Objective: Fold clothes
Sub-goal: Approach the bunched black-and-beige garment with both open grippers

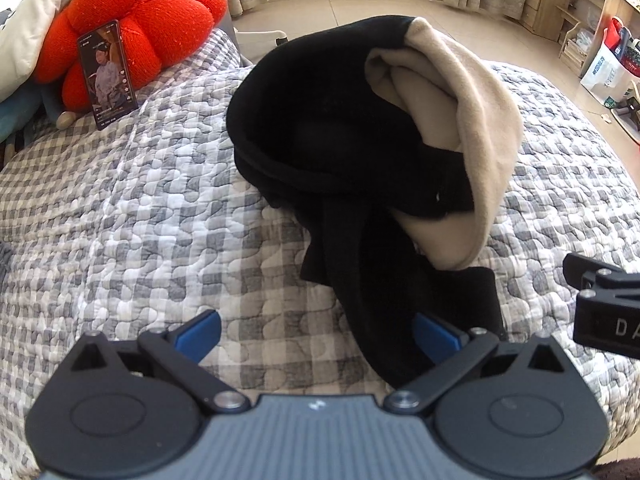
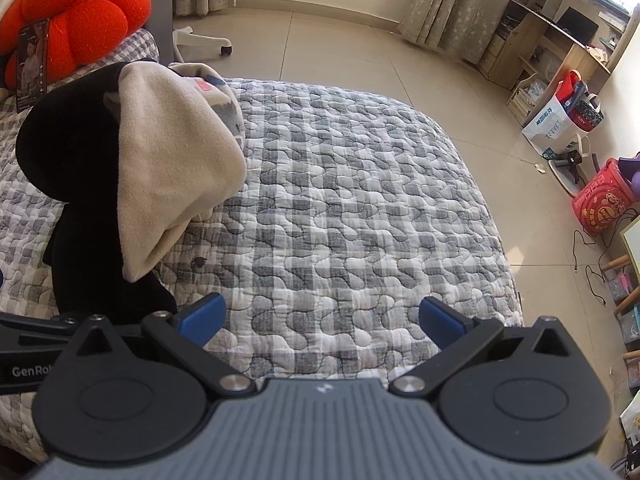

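A heap of clothes lies on the quilted bed: a black garment (image 1: 312, 120) with a beige garment (image 1: 472, 128) bundled over its right side. A black strip (image 1: 384, 292) of it trails toward my left gripper (image 1: 318, 334), which is open, its right blue pad beside that strip. In the right wrist view the same heap shows at the left, black garment (image 2: 68, 136) under the beige garment (image 2: 172, 160). My right gripper (image 2: 322, 318) is open over bare quilt, to the right of the heap, holding nothing.
The grey checked quilt (image 2: 360, 200) covers the bed, whose edge drops to a tiled floor (image 2: 360, 52) on the right. A red flower cushion (image 1: 132, 28) and a phone (image 1: 108, 74) propped against it stand at the far left. Shelves and bags (image 2: 560, 116) line the far right wall.
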The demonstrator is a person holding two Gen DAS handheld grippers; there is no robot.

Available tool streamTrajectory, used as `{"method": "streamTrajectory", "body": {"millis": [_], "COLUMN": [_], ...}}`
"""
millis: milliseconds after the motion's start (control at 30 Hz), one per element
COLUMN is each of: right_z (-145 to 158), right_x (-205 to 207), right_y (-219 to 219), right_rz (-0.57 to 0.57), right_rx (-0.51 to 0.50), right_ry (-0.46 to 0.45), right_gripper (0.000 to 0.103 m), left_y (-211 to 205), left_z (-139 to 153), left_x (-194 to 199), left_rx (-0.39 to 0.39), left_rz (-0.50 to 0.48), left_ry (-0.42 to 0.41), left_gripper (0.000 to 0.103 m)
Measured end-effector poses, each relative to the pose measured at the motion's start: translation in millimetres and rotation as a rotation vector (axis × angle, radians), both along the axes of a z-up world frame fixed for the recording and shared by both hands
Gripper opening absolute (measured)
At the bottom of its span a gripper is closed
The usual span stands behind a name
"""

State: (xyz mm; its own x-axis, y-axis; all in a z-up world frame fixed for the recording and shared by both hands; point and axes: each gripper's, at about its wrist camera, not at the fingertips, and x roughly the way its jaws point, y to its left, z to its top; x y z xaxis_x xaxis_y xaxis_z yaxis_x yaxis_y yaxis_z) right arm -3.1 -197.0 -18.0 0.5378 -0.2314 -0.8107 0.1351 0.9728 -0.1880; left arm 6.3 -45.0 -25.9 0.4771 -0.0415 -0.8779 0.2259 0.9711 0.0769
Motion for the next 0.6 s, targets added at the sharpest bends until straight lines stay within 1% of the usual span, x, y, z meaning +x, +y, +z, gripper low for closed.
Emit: {"method": "streamTrajectory", "body": {"millis": [600], "right_z": [-3.1], "right_x": [-0.4], "right_y": [4.7], "right_rz": [0.026], "right_rx": [-0.022], "right_ry": [0.009], "right_gripper": [0.103], "left_y": [-0.8], "left_z": [-0.8], "left_x": [0.9], "left_rx": [0.013], "left_rz": [0.005], "left_ry": [-0.008], "left_gripper": [0.102]}}
